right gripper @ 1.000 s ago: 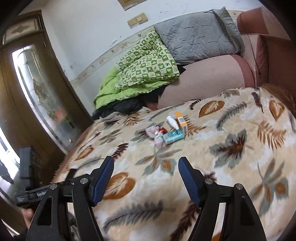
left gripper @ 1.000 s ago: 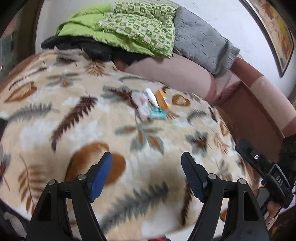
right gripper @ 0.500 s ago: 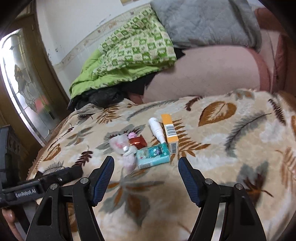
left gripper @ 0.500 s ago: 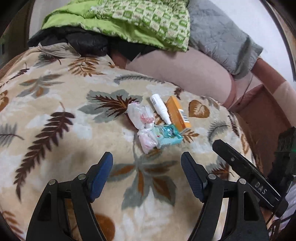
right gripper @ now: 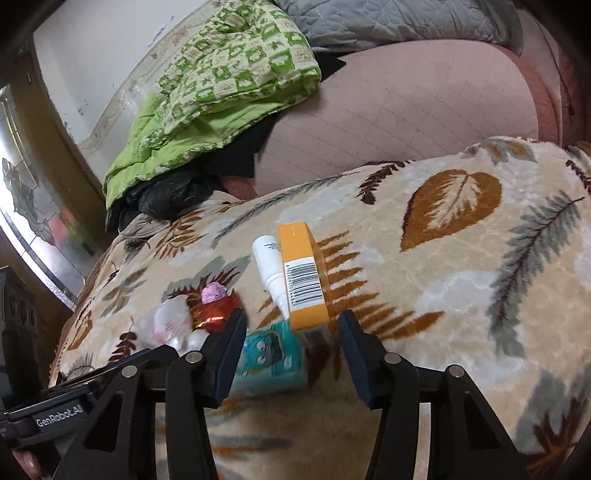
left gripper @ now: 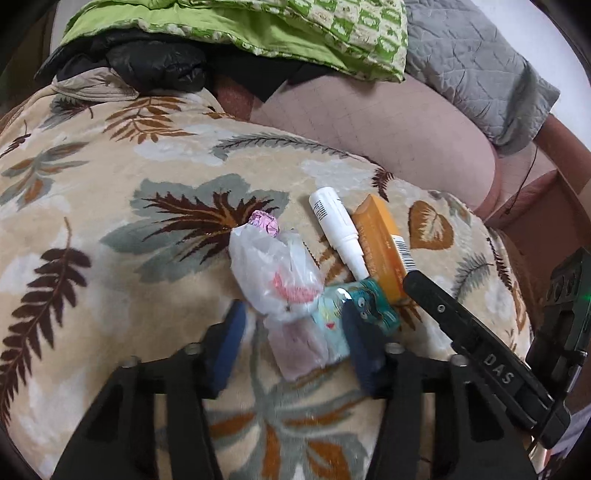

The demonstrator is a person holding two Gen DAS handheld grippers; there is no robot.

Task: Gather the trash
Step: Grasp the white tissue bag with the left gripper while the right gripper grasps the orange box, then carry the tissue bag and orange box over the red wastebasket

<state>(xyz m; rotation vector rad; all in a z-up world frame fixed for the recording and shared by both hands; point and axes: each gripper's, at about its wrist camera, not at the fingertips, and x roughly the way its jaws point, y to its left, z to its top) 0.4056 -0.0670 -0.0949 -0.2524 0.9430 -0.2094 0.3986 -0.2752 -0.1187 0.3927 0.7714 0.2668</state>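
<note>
A small pile of trash lies on the leaf-patterned blanket [left gripper: 110,221]. In it are a clear plastic bag [left gripper: 273,269], a pink foil ball [left gripper: 264,223], a white bottle [left gripper: 338,232], an orange box [left gripper: 380,247], a teal packet [left gripper: 369,310] and a pale pink wrapper [left gripper: 299,347]. My left gripper [left gripper: 293,332] is closing, with the pink wrapper and the bag's near end between its pads; a gap shows on the left side. My right gripper [right gripper: 291,343] is also closing around the teal packet [right gripper: 273,354] and the near end of the orange box [right gripper: 303,280], without pressing them. A red foil wrapper [right gripper: 216,314] lies left of it.
A green quilt [left gripper: 258,33], a grey pillow [left gripper: 472,62] and a black bag [left gripper: 159,66] are heaped behind the blanket against a pink cushion [left gripper: 388,125]. A glass door [right gripper: 33,206] stands far left. The right gripper's finger [left gripper: 461,332] crosses close beside the pile.
Both grippers have come forward and down onto the trash pile, which now sits between their fingers. Both pairs of jaws have narrowed.
</note>
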